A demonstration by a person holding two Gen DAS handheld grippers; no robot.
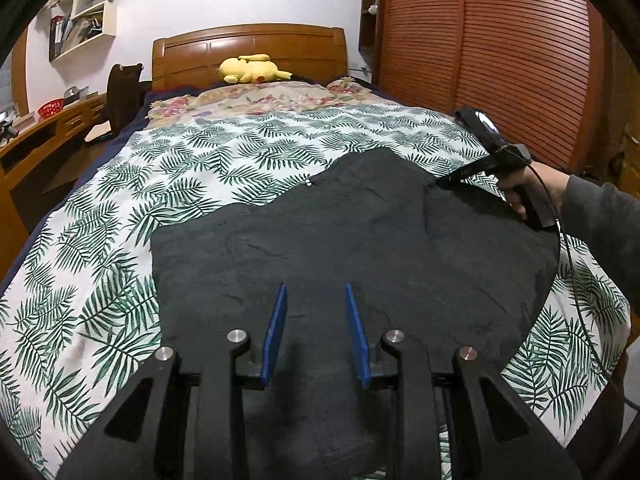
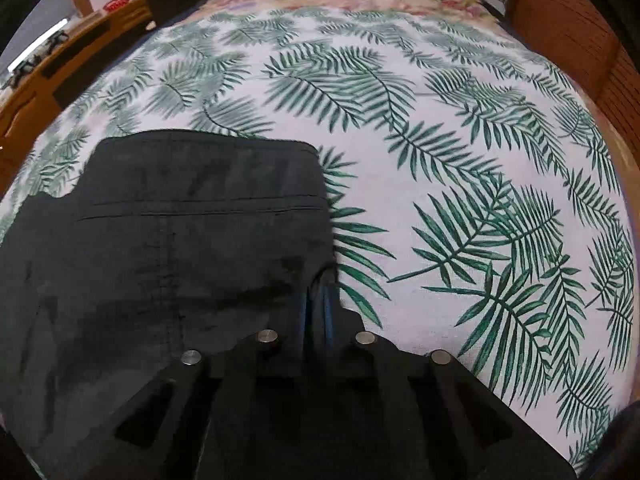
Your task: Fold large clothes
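Your bed (image 1: 120, 200) w/ palm-leaf sheet (image 1: 248, 148) carries the black garment (image 1: 320, 232), spread flat across the near half. Wall shelves (image 1: 86, 12) top left hold books & papers; no writing legible. Red basket (image 1: 50, 109) sits on the desk (image 1: 48, 128), contents can't tell. Yellow plush (image 1: 250, 69) lies by the headboard. Your left gripper (image 1: 316, 296) hovers over the cloth, blue fingers spread apart. Your right gripper (image 2: 318, 296) is clenched on the garment's right edge.

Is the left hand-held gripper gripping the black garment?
No, the left hand-held gripper hangs open above the black garment, blue fingers apart.
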